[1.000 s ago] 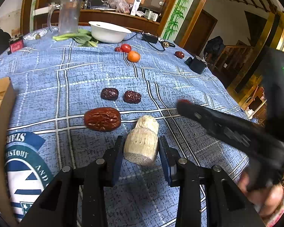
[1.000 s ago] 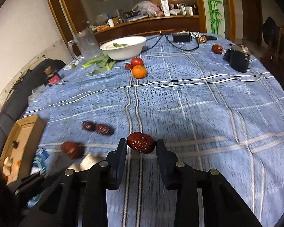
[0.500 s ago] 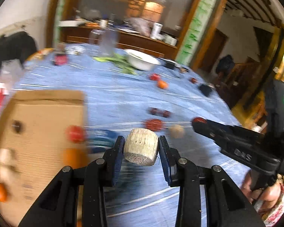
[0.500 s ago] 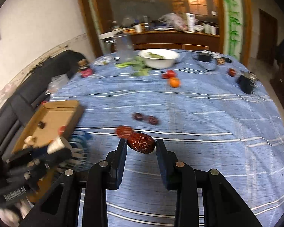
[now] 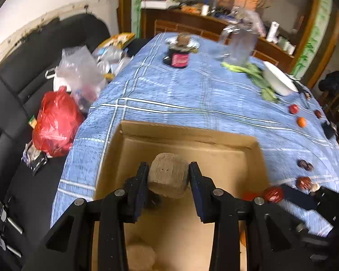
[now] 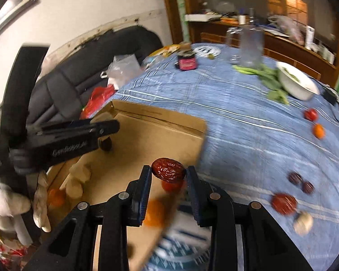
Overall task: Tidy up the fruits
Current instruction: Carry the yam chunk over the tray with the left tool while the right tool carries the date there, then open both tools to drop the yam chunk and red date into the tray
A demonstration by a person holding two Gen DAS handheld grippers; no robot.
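Over the cardboard box (image 5: 192, 133) we hold both tongs clamped, left (image 5: 168, 178) w/ beige chunk (image 5: 168, 175), right (image 6: 168, 176) w/ red date (image 6: 168, 169), ready for drop.

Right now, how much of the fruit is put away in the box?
Some: an orange fruit already lies in the cardboard box. The left gripper holds a pale chunk over it; the right gripper holds a red date. Left on the tablecloth: dates, a tomato.

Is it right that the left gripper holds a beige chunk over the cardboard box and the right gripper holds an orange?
Not quite. The right gripper holds a wrinkled red date, not an orange, as the right wrist view shows. The left gripper does hold the beige chunk over the cardboard box.
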